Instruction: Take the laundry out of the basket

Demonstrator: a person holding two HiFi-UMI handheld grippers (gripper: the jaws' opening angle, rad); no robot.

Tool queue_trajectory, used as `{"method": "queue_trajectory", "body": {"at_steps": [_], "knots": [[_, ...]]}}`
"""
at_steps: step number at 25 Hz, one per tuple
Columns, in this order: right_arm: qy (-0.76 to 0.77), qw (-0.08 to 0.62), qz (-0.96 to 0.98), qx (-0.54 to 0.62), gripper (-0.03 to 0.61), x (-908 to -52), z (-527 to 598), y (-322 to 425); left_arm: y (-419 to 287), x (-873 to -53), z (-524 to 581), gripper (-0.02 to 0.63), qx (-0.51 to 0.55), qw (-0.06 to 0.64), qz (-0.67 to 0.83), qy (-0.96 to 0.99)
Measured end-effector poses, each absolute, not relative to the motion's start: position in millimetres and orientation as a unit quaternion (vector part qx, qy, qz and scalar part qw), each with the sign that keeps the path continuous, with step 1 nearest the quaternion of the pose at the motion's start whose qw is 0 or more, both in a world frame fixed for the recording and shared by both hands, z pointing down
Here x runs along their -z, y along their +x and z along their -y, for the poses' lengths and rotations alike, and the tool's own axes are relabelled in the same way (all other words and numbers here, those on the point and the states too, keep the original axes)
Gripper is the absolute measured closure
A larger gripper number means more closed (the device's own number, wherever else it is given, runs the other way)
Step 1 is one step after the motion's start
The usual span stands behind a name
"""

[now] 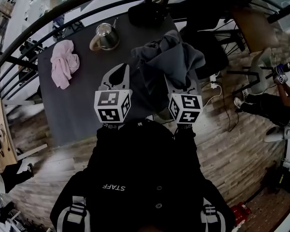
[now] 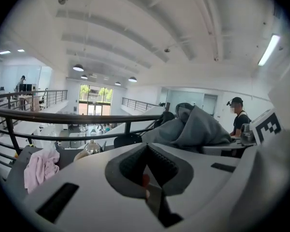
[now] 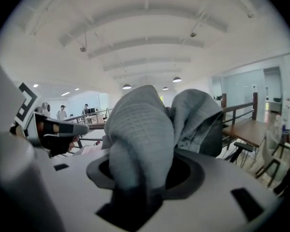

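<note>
Grey garment [image 1: 171,57] x1 in R tool [image 1: 179,86] grip; L tool [image 1: 117,75] closed, empty; pink cloth [image 1: 64,64] x1.

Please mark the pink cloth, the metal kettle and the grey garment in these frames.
Crumpled pink cloth [image 1: 64,64]: head view, its middle folds.
Shiny round metal kettle [image 1: 103,30]: head view, its lid.
Grey fabric garment [image 3: 140,129]: right gripper view, the big bunched fold.

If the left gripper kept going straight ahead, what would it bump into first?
The left gripper would probably meet the black thing at the table's far edge, right of the kettle. Depth is unclear; the table may come first.
</note>
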State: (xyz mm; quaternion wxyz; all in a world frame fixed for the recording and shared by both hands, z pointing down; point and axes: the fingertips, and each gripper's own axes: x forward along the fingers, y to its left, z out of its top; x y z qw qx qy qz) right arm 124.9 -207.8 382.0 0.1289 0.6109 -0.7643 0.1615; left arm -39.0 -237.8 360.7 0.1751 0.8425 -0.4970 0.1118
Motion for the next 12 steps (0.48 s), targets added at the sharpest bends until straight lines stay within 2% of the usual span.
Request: {"method": "queue_trajectory", "body": {"at_steps": [6,12], "knots": [[0.629,0.087,0.764,-0.112,0.351,-322.5,206.4,138.1,-31.6,-331.5,240.2,0.612,-0.085,0.165,0.491,0.851],[0.633,0.053,0.768,-0.08,0.35,-278.5,202.9,145.4,-24.8,-292.6,246.7,0.612,-0.058,0.123,0.492,0.86]]}}
